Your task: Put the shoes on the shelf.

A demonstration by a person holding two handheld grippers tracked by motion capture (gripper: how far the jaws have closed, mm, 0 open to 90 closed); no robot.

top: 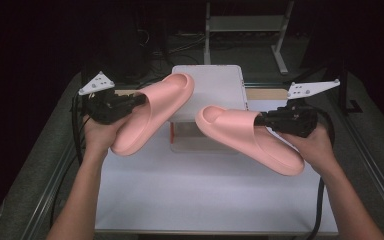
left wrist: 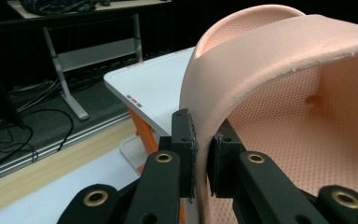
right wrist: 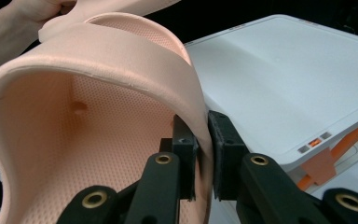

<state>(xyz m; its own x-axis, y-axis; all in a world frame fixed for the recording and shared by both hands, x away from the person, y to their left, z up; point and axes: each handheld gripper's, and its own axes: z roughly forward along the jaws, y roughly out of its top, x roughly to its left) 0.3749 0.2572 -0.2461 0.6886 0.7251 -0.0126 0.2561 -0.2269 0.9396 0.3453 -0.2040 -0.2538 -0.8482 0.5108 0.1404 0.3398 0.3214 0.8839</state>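
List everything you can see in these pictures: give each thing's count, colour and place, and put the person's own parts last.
Slippers: 2, pink; left slipper and right slipper held up above the table, toes pointing away from the person.
Box: 1, white lid with orange underneath, at the far middle of the table.
Table: 1, white top, in front of the person.
Desk frame: 1, grey, on the floor behind.
Cables: several, black, on the dark floor.
Grippers: 2, black; left gripper shut on the left slipper's strap, right gripper shut on the right slipper's strap.
Hands: 2; left hand, right hand, each holding a gripper.
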